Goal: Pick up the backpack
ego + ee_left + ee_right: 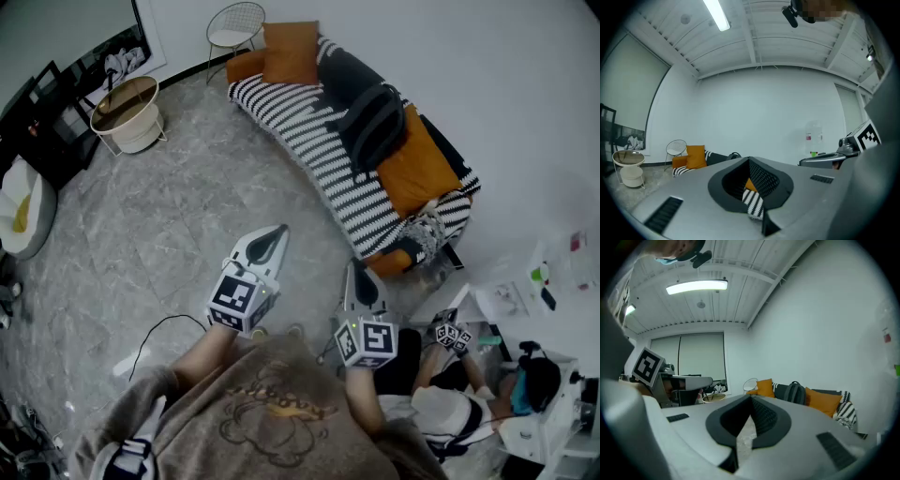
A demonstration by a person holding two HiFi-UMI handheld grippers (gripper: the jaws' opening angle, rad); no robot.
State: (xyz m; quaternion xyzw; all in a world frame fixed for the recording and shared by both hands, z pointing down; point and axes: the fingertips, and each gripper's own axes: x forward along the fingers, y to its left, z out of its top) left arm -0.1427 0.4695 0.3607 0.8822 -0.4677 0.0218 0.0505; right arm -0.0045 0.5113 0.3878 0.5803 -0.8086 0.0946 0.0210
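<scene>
A dark grey backpack [375, 127] leans upright on the striped black-and-white sofa [291, 122], between a dark cushion and an orange cushion [417, 169]. In the right gripper view the backpack [796, 392] stands beyond the jaws, well away. In the left gripper view only its top [734, 155] peeks over the gripper body. My left gripper [278, 231] hangs over the grey floor, shut and holding nothing, short of the sofa. Beside it my right gripper [357, 269] is also shut and empty, near the sofa's front end. Both point towards the sofa.
A wire chair [234, 28] stands at the sofa's far end, and a round white basket table [127, 112] to the left. Black chairs [37, 112] line the left side. A seated person [450, 394] and a white desk [562, 309] are at the lower right. A cable [159, 328] lies on the floor.
</scene>
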